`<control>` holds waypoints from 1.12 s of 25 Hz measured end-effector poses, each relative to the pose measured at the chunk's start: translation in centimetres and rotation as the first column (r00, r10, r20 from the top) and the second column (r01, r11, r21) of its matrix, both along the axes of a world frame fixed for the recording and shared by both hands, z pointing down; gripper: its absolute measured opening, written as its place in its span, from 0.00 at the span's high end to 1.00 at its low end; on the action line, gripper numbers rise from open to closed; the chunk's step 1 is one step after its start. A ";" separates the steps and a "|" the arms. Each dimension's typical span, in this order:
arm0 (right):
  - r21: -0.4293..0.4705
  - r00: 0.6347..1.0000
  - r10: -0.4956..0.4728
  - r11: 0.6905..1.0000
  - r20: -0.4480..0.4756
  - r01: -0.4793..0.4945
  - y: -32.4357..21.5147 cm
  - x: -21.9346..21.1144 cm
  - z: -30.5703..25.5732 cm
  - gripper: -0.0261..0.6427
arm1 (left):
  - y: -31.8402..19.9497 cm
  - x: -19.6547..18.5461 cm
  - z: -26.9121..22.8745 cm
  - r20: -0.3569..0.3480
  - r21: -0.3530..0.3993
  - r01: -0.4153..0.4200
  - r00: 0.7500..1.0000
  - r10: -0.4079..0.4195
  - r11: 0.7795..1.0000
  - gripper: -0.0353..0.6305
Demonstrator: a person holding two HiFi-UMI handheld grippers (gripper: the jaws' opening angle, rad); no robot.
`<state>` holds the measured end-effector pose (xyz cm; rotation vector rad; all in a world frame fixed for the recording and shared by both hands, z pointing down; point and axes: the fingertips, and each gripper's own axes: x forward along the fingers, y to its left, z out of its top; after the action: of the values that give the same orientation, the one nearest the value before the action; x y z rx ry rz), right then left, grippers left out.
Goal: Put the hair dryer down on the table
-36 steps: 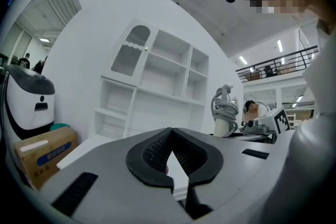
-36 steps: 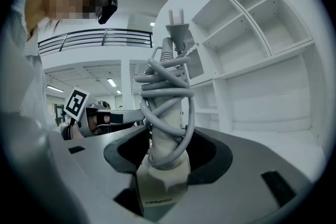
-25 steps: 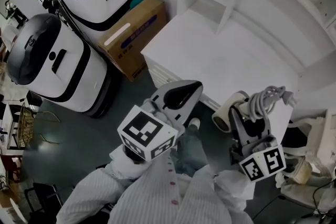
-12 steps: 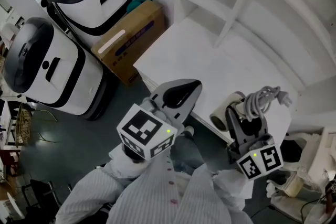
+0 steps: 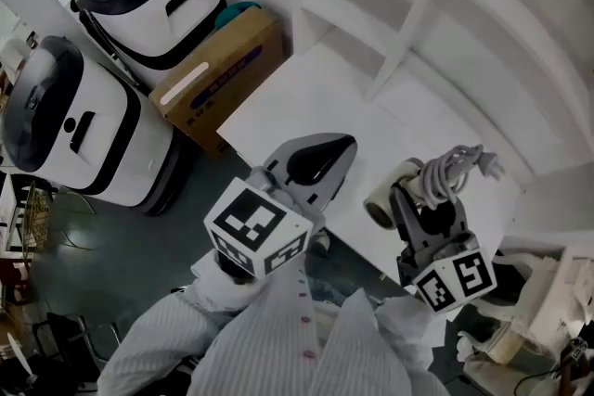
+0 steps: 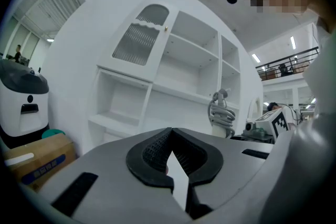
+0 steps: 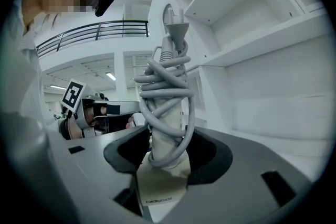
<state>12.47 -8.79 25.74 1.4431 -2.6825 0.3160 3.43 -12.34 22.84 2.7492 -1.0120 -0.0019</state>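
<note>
In the head view the right hand-held gripper [image 5: 419,204] carries the hair dryer [image 5: 385,199] over the desk [image 5: 334,97] near its front edge, so letting go there could send it rolling off onto the floor [image 5: 102,255]. The left gripper view shows the left hand-held gripper [image 6: 169,155] with jaws together on nothing, well clear and of no help if the dryer slips. In the right gripper view the jaws are clamped on the handle [image 7: 160,178], which is wound with the grey cord [image 7: 167,86]. Its loose loops and plug [image 7: 176,26] might snag a jaw on release and tip the dryer over.
</note>
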 end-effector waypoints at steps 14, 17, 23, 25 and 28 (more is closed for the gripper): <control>-0.006 1.000 -0.001 1.000 -0.002 0.001 -3.7 3.2 0.4 0.67 | -4.0 4.1 0.3 0.023 0.007 -0.023 0.999 0.023 1.000 0.93; -0.007 1.000 0.024 1.000 -0.001 -0.024 -4.3 3.2 0.4 0.67 | -5.0 4.2 0.0 0.030 0.017 -0.046 0.999 0.046 0.999 0.93; -0.024 0.996 0.088 0.996 -0.007 -0.088 -5.8 3.7 0.7 0.67 | -6.8 4.8 0.0 0.044 0.018 -0.094 0.995 0.094 0.995 0.93; -0.031 0.994 0.106 0.994 -0.017 -0.106 -6.4 3.8 1.0 0.67 | -7.4 5.0 0.2 0.049 0.015 -0.105 0.993 0.104 0.994 0.93; -0.042 0.993 0.119 0.992 -0.027 -0.120 -7.2 3.9 1.4 0.67 | -8.3 5.1 0.8 0.056 0.006 -0.112 0.992 0.112 0.994 0.93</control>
<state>16.35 -15.97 27.15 1.5879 -2.5592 0.3604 8.48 -20.66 23.62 2.8246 -0.8717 0.0886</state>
